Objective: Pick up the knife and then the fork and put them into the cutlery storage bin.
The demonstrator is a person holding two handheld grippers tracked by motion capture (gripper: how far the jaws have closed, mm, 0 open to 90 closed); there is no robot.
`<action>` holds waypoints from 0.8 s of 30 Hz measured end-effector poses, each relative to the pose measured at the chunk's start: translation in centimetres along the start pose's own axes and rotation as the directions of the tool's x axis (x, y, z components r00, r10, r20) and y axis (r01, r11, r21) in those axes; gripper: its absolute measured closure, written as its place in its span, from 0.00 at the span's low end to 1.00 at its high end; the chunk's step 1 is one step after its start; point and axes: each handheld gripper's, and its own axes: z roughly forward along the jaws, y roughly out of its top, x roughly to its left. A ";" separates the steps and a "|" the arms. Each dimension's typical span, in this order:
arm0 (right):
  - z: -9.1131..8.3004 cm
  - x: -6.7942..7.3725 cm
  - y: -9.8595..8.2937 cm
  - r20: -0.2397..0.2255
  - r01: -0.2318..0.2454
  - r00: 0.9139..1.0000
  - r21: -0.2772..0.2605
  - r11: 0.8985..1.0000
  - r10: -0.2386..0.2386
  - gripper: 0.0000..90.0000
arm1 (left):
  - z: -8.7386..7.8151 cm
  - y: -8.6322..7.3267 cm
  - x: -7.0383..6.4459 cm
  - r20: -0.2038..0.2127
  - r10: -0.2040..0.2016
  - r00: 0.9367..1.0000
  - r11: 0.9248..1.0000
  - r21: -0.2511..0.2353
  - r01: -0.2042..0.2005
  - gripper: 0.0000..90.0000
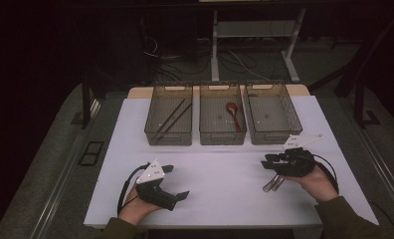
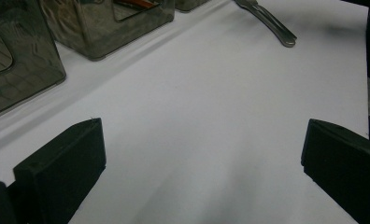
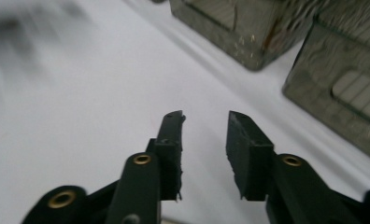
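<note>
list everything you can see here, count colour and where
bins: three, smoky translucent, in a row at the far side of the table
chopsticks: a dark pair, in the left bin
spoon: one, red-brown, in the middle bin
metal cutlery: silver, count unclear, on the table under the right gripper
table: one, white top
left gripper: black, near left, jaws wide open
right gripper: black, near right, jaws apart, nothing between them
hands: two, olive sleeves, at the near edge
</note>
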 end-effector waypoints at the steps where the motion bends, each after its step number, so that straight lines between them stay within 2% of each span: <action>1: 0.0 0.0 -0.2 0.000 0.003 1.000 0.004 1.000 -0.003 0.78 | 0.0 0.0 0.0 0.000 0.000 1.000 1.000 0.000 0.000 0.00; 8: -0.4 0.2 -2.0 -0.012 0.006 1.000 0.059 0.998 -0.006 0.91 | 0.0 0.0 0.0 0.000 0.002 1.000 1.000 0.001 -0.002 0.00; 13: -0.5 0.8 -3.3 -0.031 0.013 0.999 0.088 0.996 -0.010 0.97 | 0.0 0.0 0.0 -0.001 0.000 1.000 1.000 0.001 0.000 0.00; 21: -0.6 1.7 -4.8 -0.038 0.022 0.999 0.121 0.992 -0.018 0.99 | 0.1 0.0 -0.1 -0.001 0.001 1.000 1.000 0.004 -0.001 0.00; 24: -0.8 1.3 -5.0 -0.017 0.020 1.000 0.122 0.992 -0.018 0.99 | 0.0 0.0 0.0 -0.002 0.000 1.000 1.000 0.001 0.000 0.00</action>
